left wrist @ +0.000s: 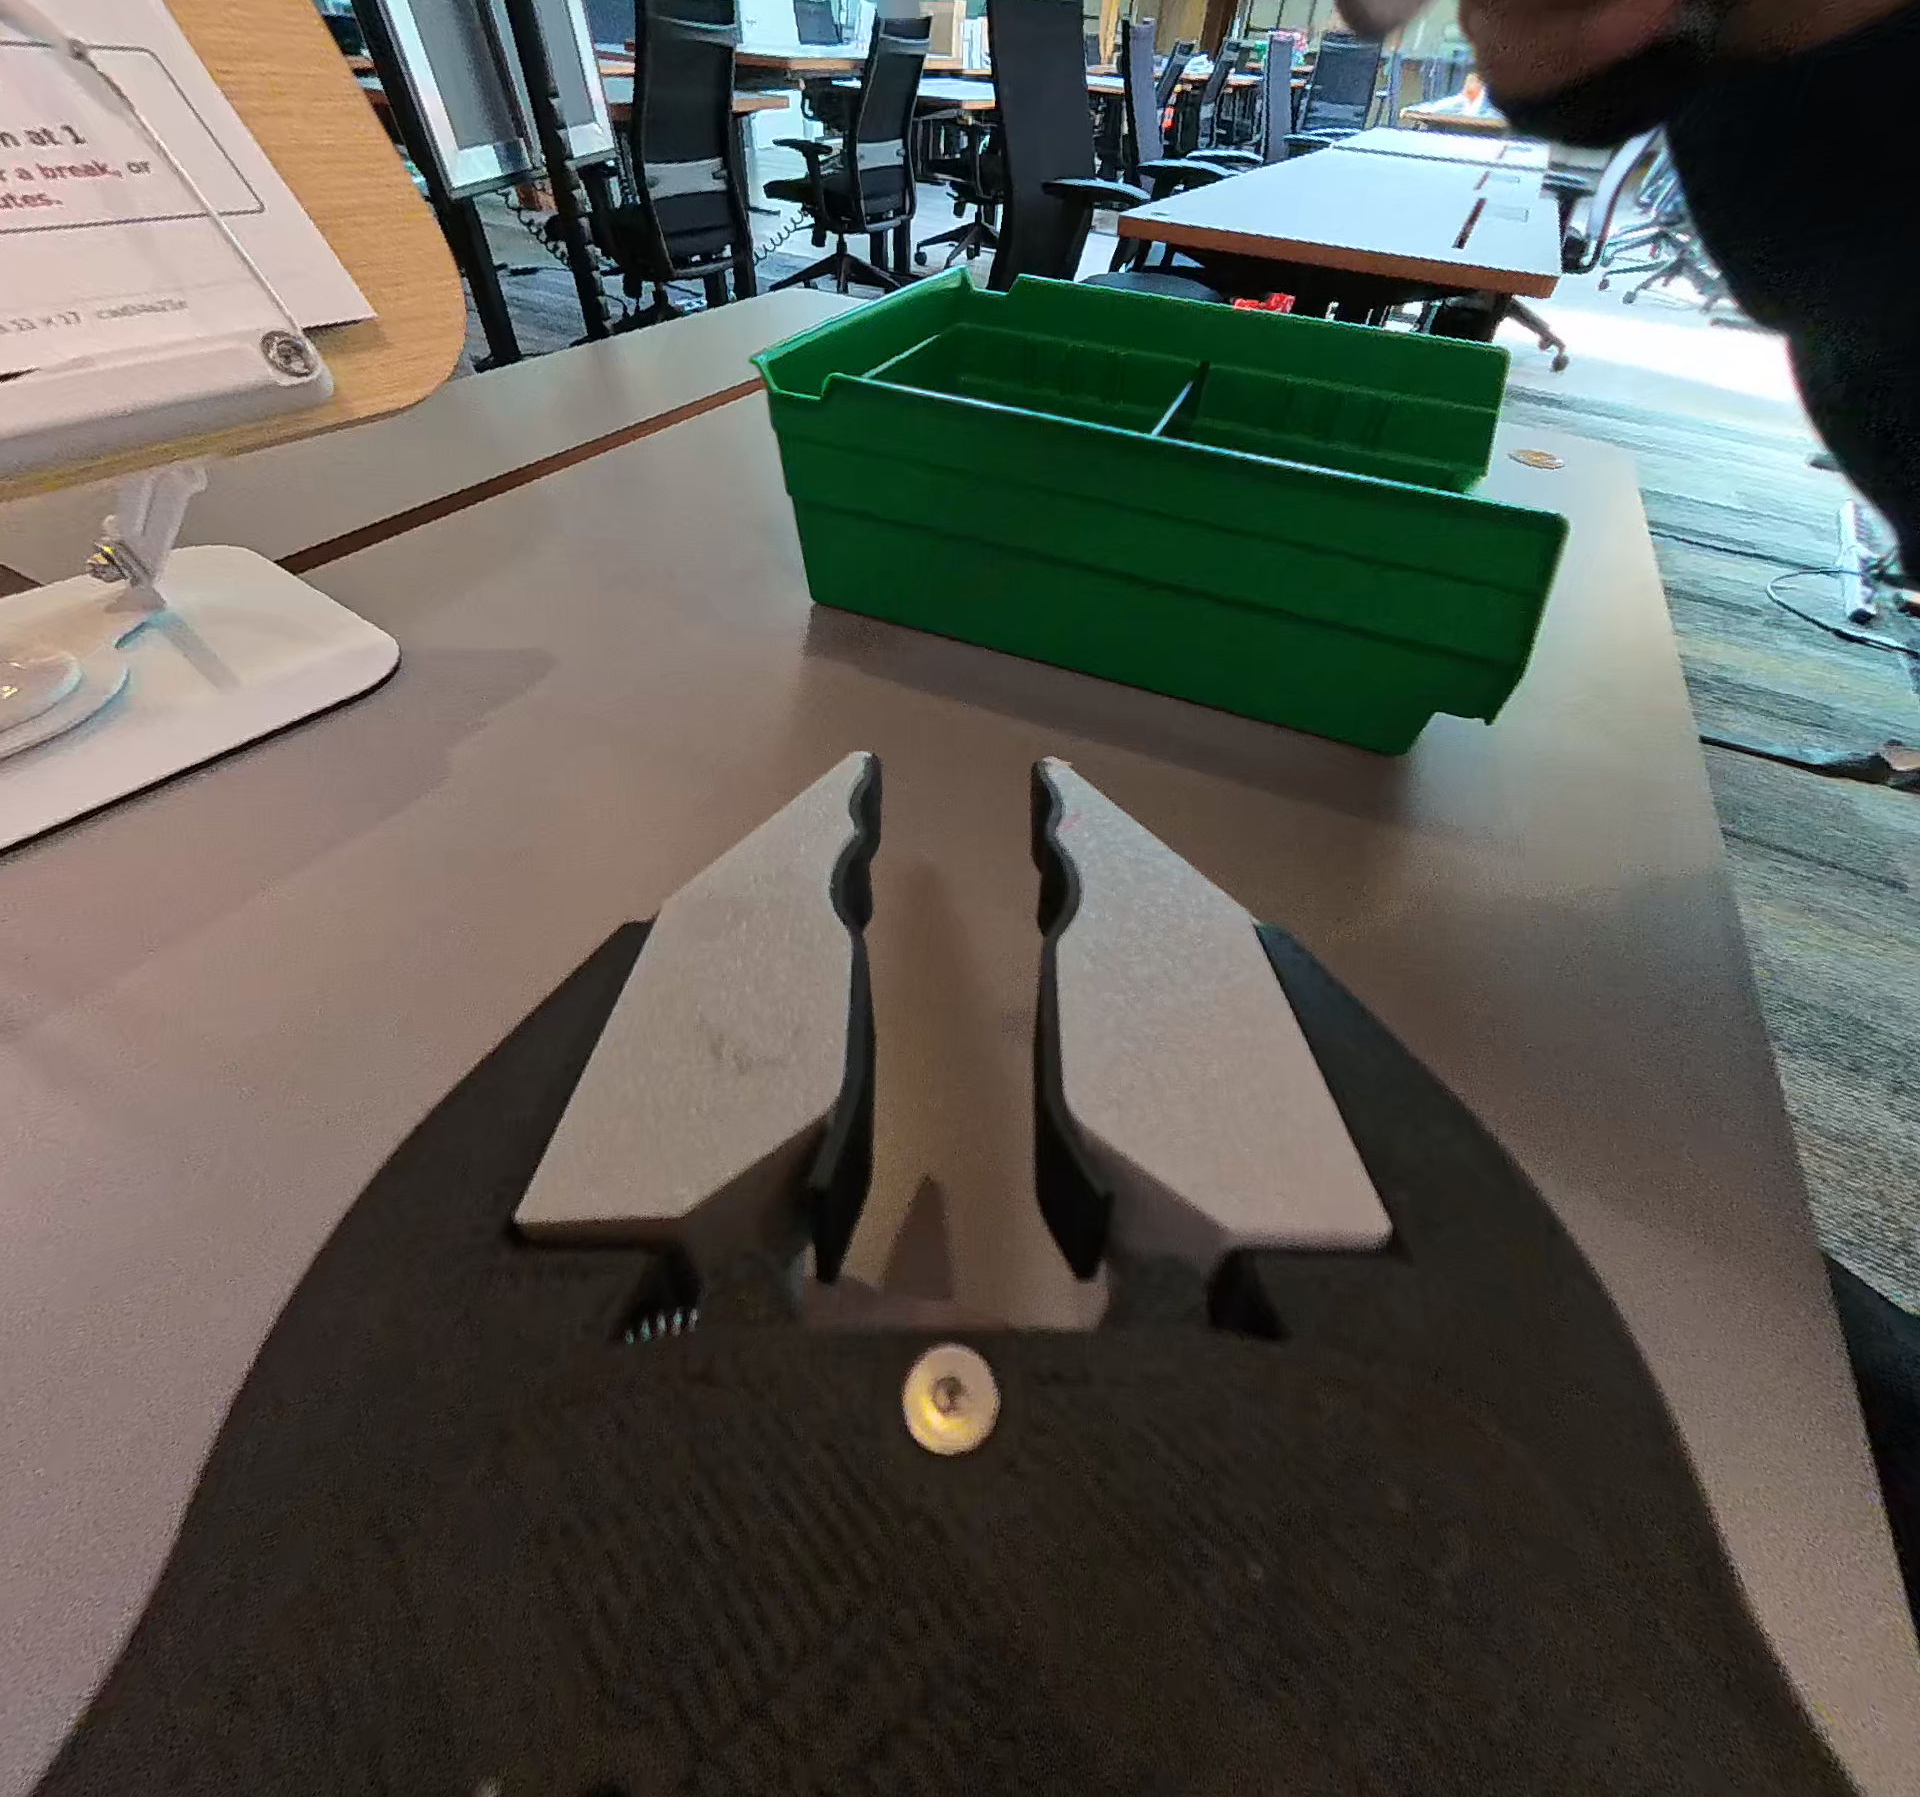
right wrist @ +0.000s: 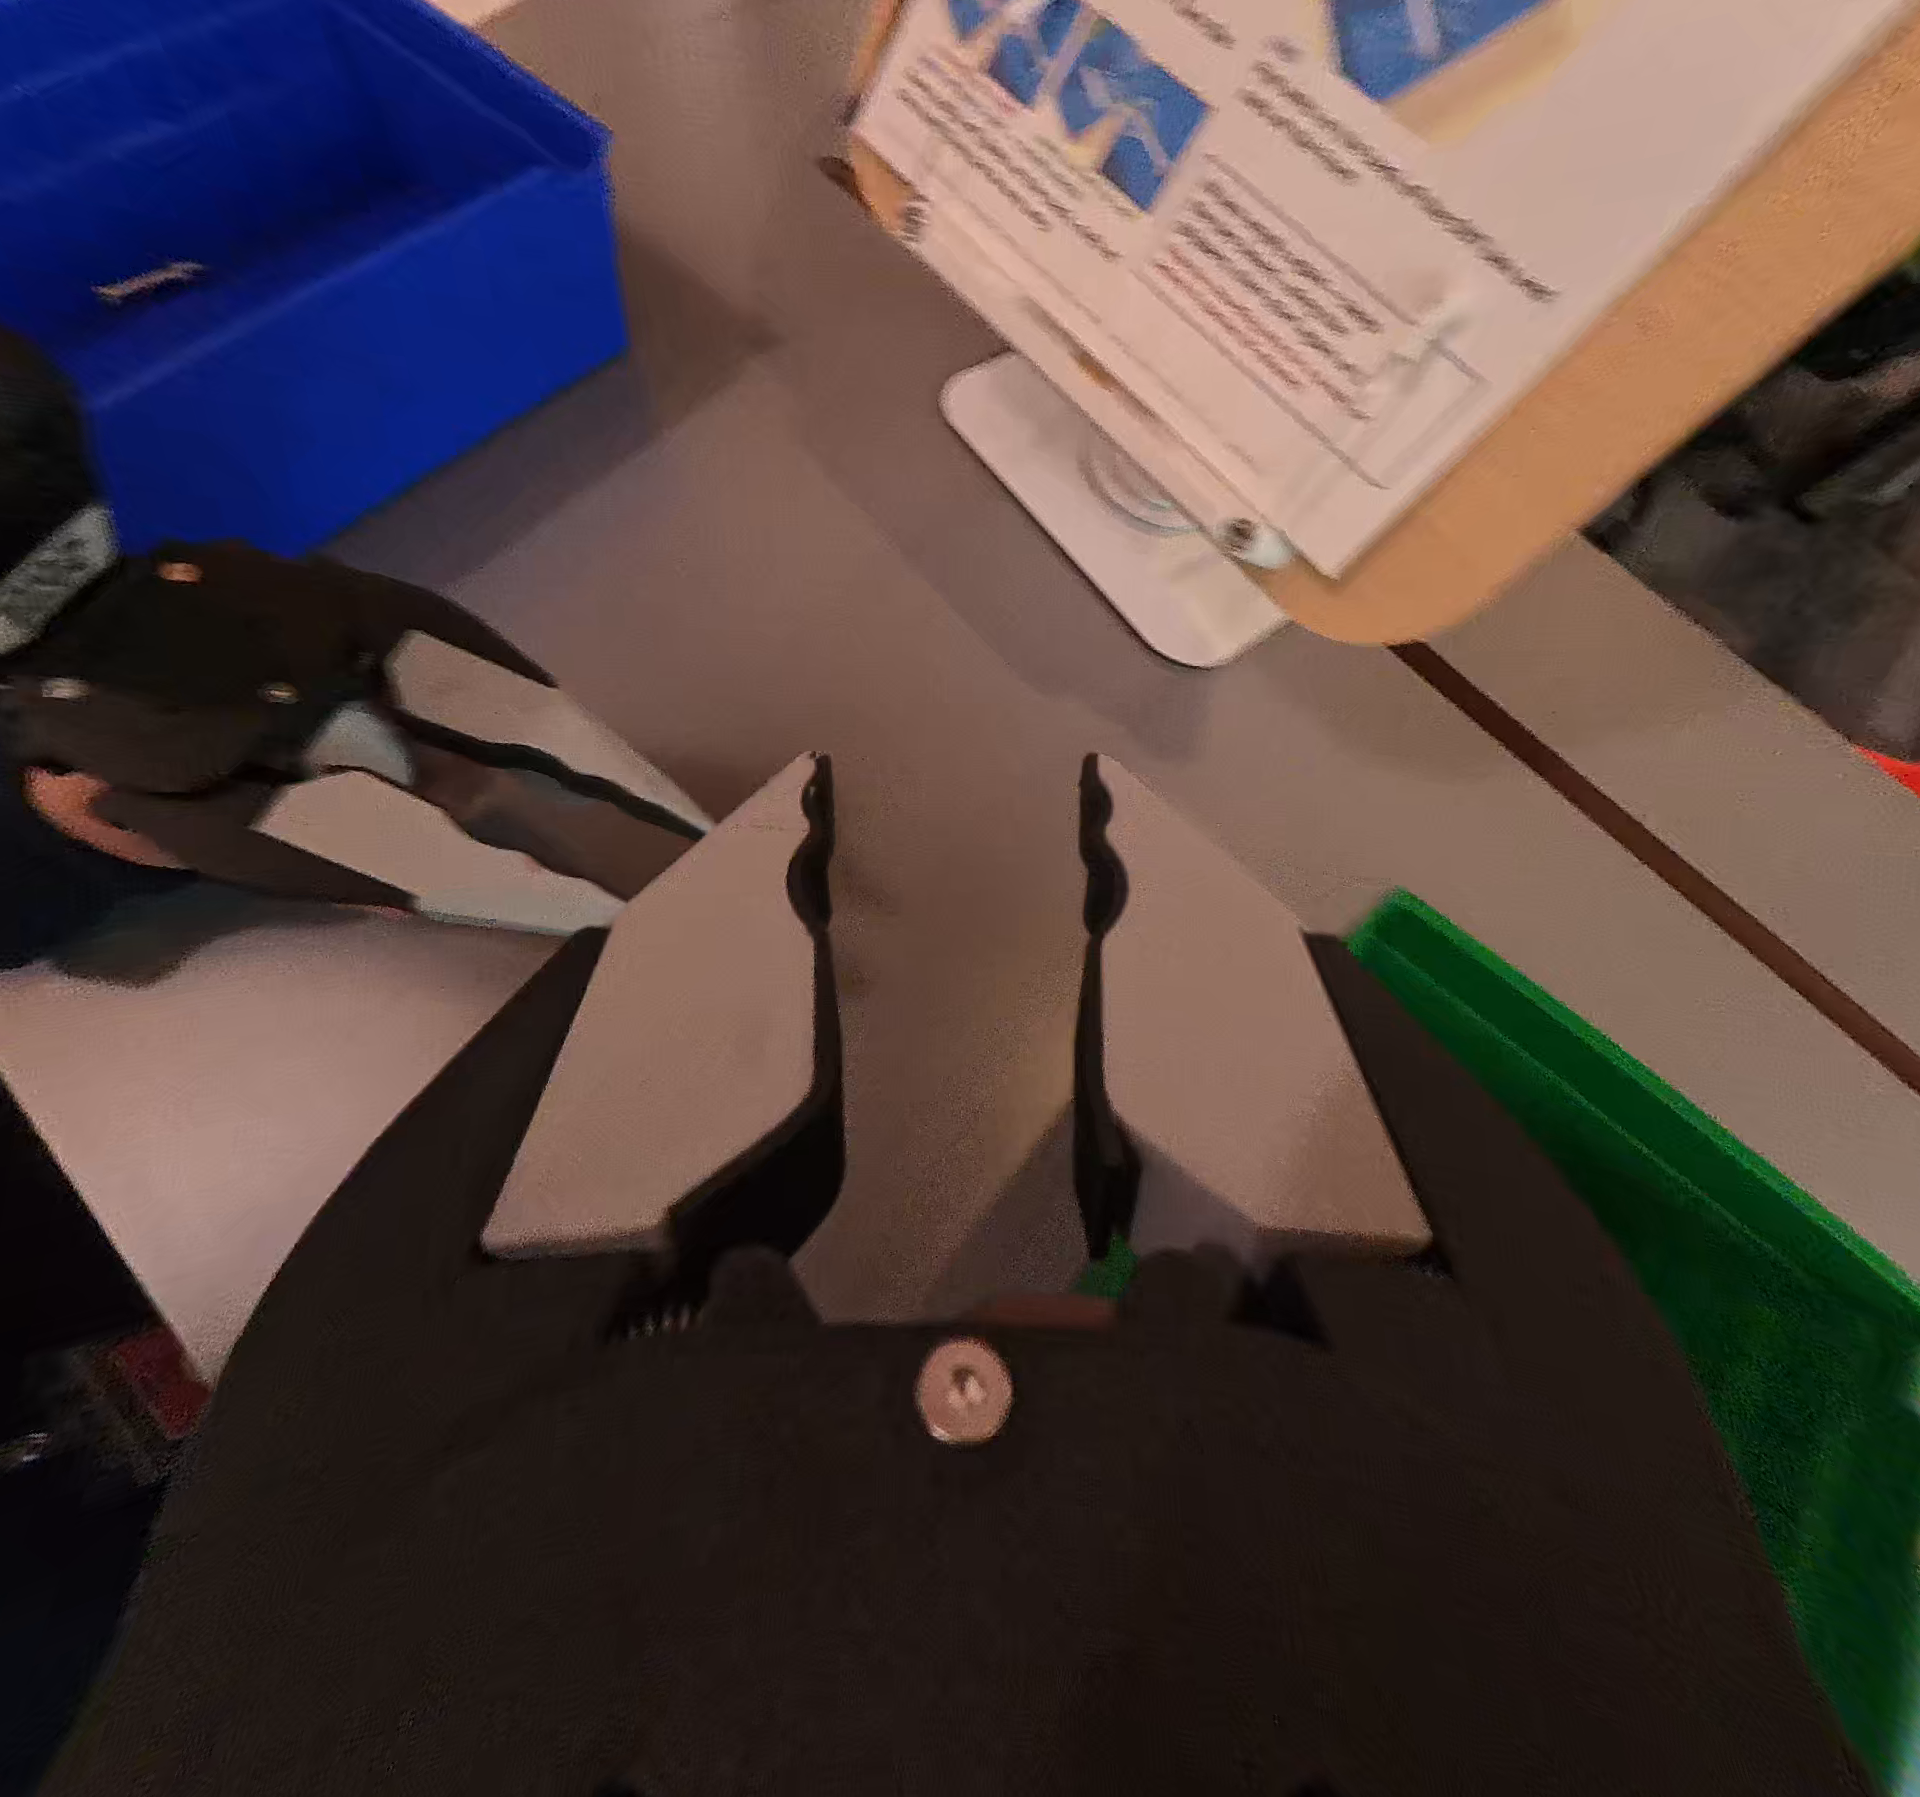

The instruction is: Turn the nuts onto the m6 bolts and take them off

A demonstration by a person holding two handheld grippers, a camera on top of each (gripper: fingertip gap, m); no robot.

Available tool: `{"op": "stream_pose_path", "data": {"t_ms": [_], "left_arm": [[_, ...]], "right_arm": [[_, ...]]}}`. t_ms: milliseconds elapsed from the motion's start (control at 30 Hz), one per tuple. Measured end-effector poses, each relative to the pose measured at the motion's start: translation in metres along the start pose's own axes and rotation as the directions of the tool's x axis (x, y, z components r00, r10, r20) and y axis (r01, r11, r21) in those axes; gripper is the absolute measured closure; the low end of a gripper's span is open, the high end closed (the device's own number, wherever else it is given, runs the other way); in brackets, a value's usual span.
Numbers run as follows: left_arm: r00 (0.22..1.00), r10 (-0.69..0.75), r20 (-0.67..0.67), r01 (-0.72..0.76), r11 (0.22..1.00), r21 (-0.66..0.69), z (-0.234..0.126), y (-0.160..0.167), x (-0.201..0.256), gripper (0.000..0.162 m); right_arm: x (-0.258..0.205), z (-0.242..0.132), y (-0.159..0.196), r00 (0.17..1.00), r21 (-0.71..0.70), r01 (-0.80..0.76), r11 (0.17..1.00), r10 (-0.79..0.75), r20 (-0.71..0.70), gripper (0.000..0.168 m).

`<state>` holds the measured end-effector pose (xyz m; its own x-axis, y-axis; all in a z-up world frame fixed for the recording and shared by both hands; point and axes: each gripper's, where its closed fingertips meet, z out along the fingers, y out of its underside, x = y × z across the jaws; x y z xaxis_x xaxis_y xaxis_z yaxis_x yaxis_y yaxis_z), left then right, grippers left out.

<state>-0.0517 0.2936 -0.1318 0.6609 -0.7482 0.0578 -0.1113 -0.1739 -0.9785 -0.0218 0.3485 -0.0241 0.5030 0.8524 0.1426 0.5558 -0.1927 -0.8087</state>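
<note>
printed instruction sheets (right wrist: pixel 1247 189), green bin (left wrist: pixel 1143 500), blue bin (right wrist: pixel 312 241)

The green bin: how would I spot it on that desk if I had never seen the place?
Start at the grey table and look past the open left tongs toward its far right side. The green bin stands there, a long open plastic tray split by a divider. The only other bin, the blue bin, shows no divider.

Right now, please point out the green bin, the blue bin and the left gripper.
green bin (left wrist: pixel 1143 594): left wrist view, on its near long side wall.
blue bin (right wrist: pixel 343 397): right wrist view, on its outer front wall.
left gripper (left wrist: pixel 956 771): left wrist view, midway between its two open fingertips.
</note>
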Motion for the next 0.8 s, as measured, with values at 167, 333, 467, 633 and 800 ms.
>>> {"op": "stream_pose_path", "data": {"t_ms": [167,333,467,633,800], "left_arm": [[0.999,-0.033,0.024,0.032,0.999,0.028,-0.005,-0.007,-0.008,0.134],[0.996,-0.075,0.044,0.074,0.997,0.033,-0.009,-0.006,-0.019,0.134],[0.997,-0.059,0.053,0.059,0.998,0.002,-0.005,0.000,-0.020,0.134],[0.999,0.003,0.054,-0.003,1.000,-0.004,-0.007,-0.005,-0.014,0.130],[0.998,-0.035,0.054,0.033,0.998,0.048,-0.050,-0.027,0.006,0.126]], "right_arm": [[-0.043,0.053,0.000,0.999,0.189,-0.041,0.981,0.043,-0.006,0.125],[-0.014,0.099,0.026,0.985,0.272,-0.114,0.955,0.145,-0.098,0.120],[-0.002,0.123,0.059,0.978,0.270,-0.154,0.950,0.185,-0.095,0.122],[-0.003,0.134,0.071,0.981,0.211,-0.156,0.965,0.177,-0.081,0.120],[-0.017,0.148,0.084,0.987,0.147,-0.147,0.978,0.154,-0.038,0.121]]}}
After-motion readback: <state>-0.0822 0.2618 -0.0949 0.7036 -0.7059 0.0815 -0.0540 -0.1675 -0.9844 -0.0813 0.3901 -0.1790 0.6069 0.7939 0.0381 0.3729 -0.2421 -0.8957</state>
